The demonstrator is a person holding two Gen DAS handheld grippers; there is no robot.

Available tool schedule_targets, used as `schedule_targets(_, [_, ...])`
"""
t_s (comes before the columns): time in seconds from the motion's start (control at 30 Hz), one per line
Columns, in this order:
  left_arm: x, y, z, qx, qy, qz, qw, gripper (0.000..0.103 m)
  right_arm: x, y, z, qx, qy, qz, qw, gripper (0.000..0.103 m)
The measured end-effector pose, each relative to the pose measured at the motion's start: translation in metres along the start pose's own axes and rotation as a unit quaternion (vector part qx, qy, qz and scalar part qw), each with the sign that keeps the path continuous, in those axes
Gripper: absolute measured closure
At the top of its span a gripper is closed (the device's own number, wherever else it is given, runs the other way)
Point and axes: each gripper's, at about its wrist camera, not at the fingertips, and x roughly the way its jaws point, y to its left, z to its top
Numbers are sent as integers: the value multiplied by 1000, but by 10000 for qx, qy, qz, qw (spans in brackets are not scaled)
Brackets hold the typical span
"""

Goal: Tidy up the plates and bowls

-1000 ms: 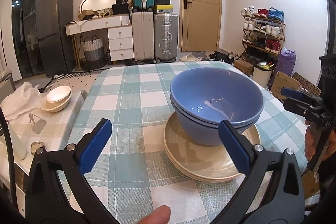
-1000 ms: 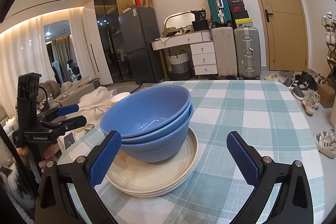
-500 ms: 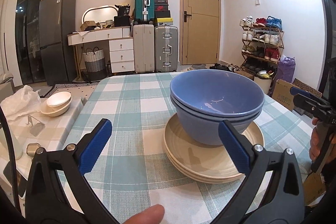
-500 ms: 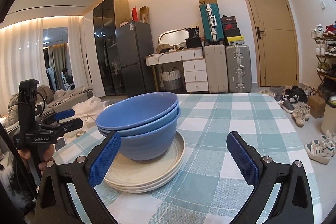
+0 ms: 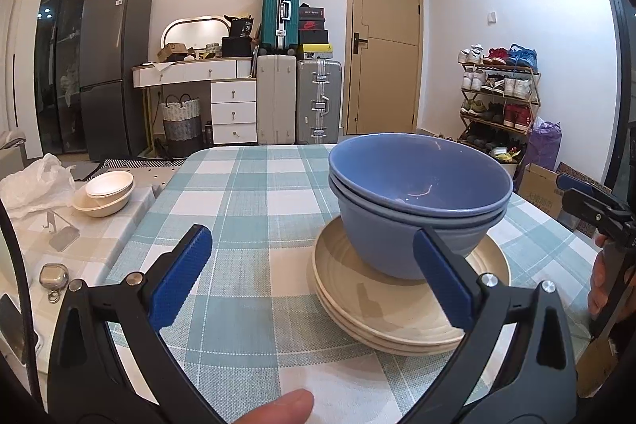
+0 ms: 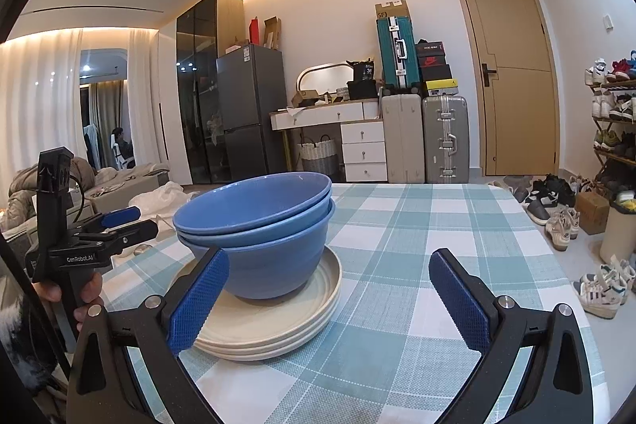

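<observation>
Glossy glazed blue bowls point(image 5: 421, 193); matt cream plates point(image 5: 401, 316); woven checked cloth covering the bench point(image 5: 246, 209); knurled blue pads point(image 6: 198, 301) on black plastic jaws.

Two blue bowls point(image 5: 421, 185), nested one inside the other, upright, rims level, glossy inside. They sit on a stack of cream plates point(image 5: 397, 320), apparently three, concentric ridges on the top one. Bowls sit slightly off-centre on the stack. The whole pile rests on the checked worktop point(image 5: 246, 209). Left wrist view: pile just beyond the right-hand jaw. Right wrist view: bowls point(image 6: 254, 221) and plates point(image 6: 278, 328) just beyond the left-hand jaw.
</observation>
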Motion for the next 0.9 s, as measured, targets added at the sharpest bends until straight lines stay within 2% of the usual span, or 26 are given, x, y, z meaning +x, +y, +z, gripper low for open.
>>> schedule_targets(0.9, [5,3,-4,-47,-12,40,10000,2,-3,0,-3,-21,-18,20,10000,0])
